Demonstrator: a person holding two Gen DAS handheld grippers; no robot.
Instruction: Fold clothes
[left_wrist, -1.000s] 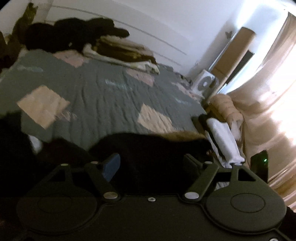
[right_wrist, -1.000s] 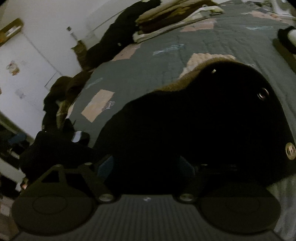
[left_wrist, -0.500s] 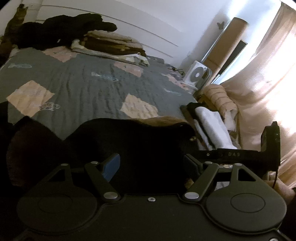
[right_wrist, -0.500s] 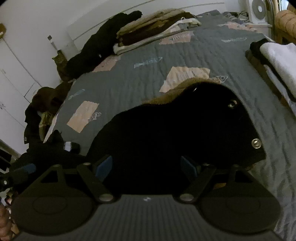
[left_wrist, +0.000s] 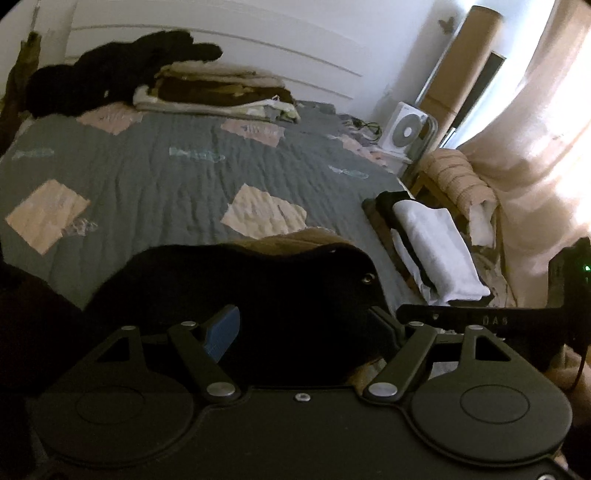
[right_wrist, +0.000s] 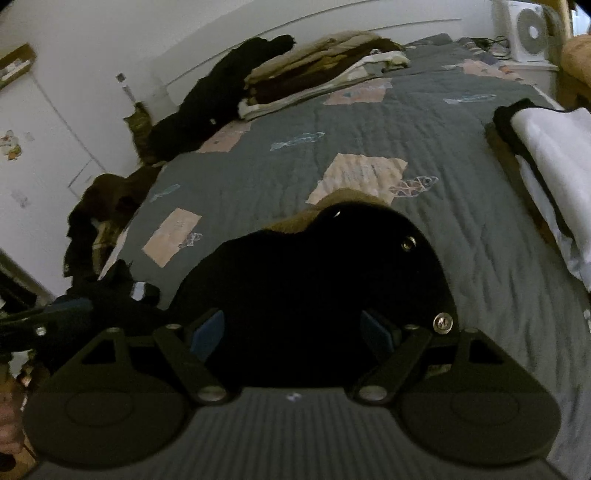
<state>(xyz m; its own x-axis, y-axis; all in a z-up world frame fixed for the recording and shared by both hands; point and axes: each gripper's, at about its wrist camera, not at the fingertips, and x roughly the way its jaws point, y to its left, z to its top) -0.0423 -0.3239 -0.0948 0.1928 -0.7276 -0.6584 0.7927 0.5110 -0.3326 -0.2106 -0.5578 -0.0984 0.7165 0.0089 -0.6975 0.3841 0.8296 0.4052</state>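
A black jacket (left_wrist: 258, 280) with brown fleece lining and metal snaps lies bunched at the near edge of the grey patchwork quilt (left_wrist: 166, 184). My left gripper (left_wrist: 303, 321) is open, its blue-padded fingers (left_wrist: 221, 328) spread wide on either side of the jacket's near part. In the right wrist view the same jacket (right_wrist: 332, 266) fills the middle, and my right gripper (right_wrist: 291, 325) is open around its near edge. Whether the pads touch the cloth is hidden in the dark. The right gripper's body (left_wrist: 480, 317) shows at the right of the left wrist view.
Folded clothes (left_wrist: 214, 92) and a black heap (left_wrist: 110, 77) lie by the headboard. A folded white-and-black pile (left_wrist: 432, 247) sits at the bed's right edge, with a fan (left_wrist: 406, 129) and curtain (left_wrist: 535, 147) beyond. Dark clothes (right_wrist: 99, 206) hang off the left side.
Both cameras have pulled back and levelled, so the jacket looks smaller and more of the quilt shows. The right gripper has come into the left wrist view. Both grippers stay open.
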